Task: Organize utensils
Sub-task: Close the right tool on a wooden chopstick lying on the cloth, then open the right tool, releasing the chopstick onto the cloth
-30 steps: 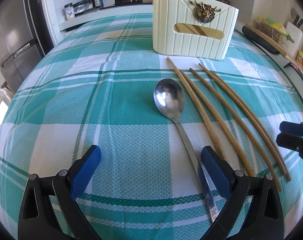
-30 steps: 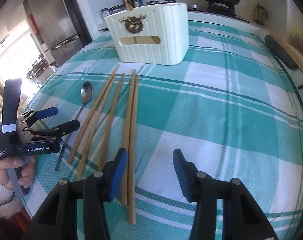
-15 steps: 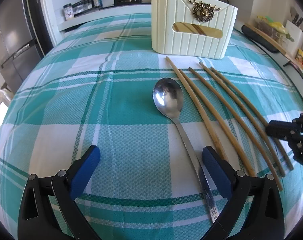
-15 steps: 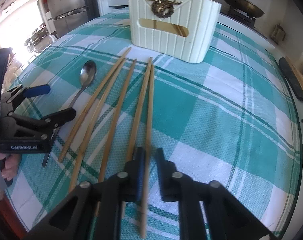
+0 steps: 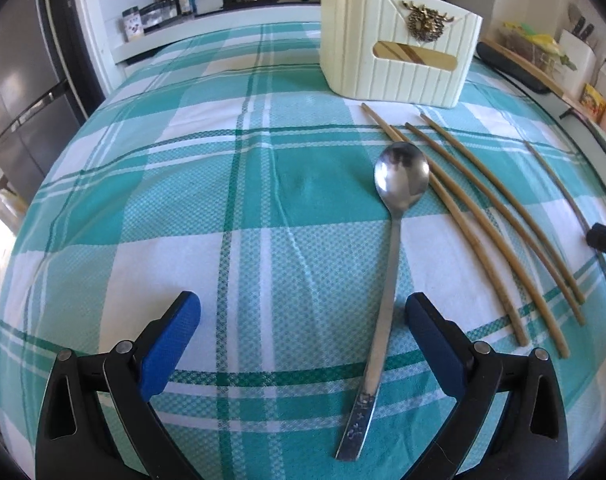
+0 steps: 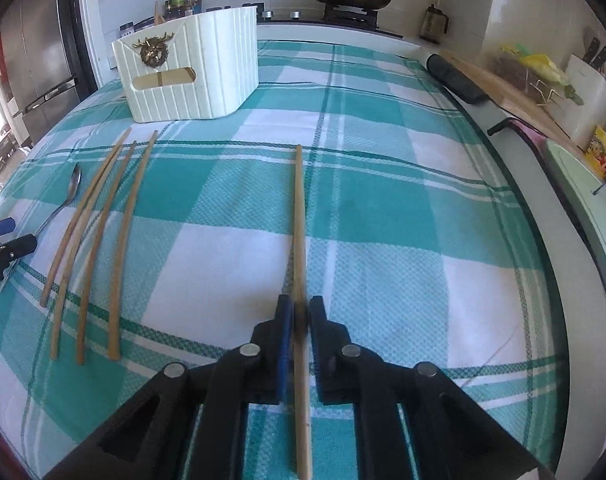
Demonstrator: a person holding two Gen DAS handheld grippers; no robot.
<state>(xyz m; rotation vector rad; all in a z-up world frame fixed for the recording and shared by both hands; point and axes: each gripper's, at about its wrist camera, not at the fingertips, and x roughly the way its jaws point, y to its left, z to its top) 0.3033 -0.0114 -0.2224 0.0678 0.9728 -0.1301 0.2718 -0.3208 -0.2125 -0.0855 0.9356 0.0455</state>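
Chopstick [image 6: 299,216] sits pinched in your right gripper [image 6: 299,316], its length running forward between the two narrow-set jaws and out over the checked tablecloth [image 6: 403,208]. The jaws have just been opening a little from their tightest, yet the stick lies between them and the pads appear to press it from both sides. It points toward the far side of the table, well apart from the other three chopsticks [image 6: 99,240], which lie side by side on the cloth to its left.

Your left gripper [image 5: 303,332] hangs with its jaws spread wide and nothing held. The spoon [image 5: 387,240] lies on the cloth with its handle passing between those open fingers, nearer the right one; whether it touches you cannot tell. Its bowl points toward the cream holder [image 5: 399,44], which stands upright at the far end of the cloth, just beyond the tips of the three loose chopsticks.
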